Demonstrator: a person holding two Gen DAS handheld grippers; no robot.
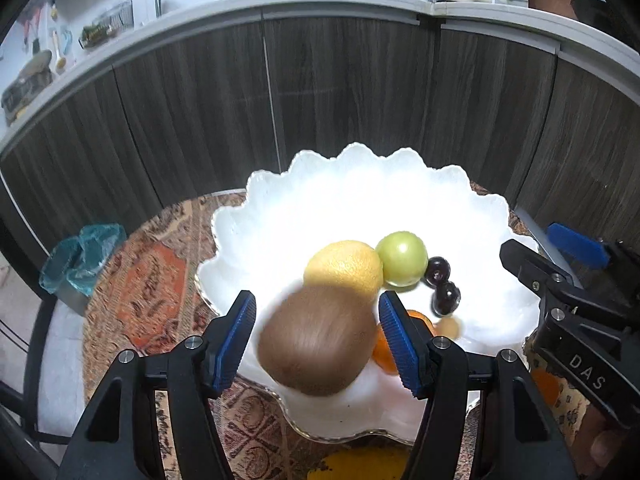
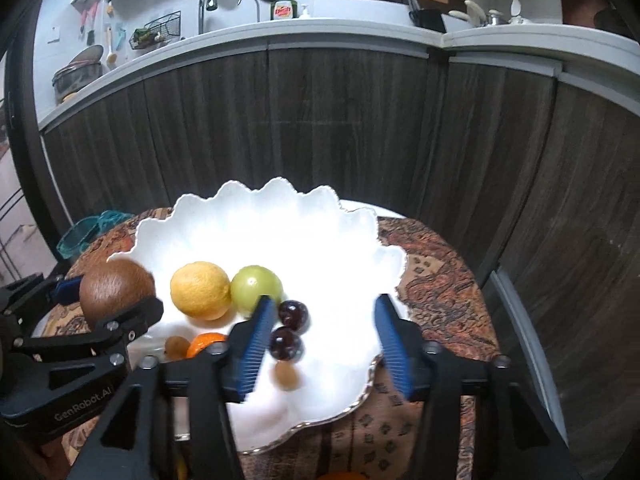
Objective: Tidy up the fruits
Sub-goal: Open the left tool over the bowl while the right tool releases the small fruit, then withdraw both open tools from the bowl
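A: In the lower middle of both views sits the white scalloped bowl on a patterned cloth. Count the fruit?

B: In the right wrist view: one lemon, one green apple, two dark plums one below the other, one orange piece, and two small tan fruits, the lower one blurred. Plus one kiwi.

A: Where is the kiwi?

B: Between the pads of the left gripper, over the bowl's near rim. The blue pads stand a little apart from its sides, so the jaws are open and not pressing; it looks blurred. Its long axis runs from lower left to upper right of the left wrist view.

A: And the right gripper?

B: Partly open, holding nothing; only white bowl between its pads. Its left finger hides part of the apple and crowds the plums.

A: Around?

B: Dark wood cabinets behind, a teal bag at the left, and another yellow fruit on the cloth at the bottom edge.
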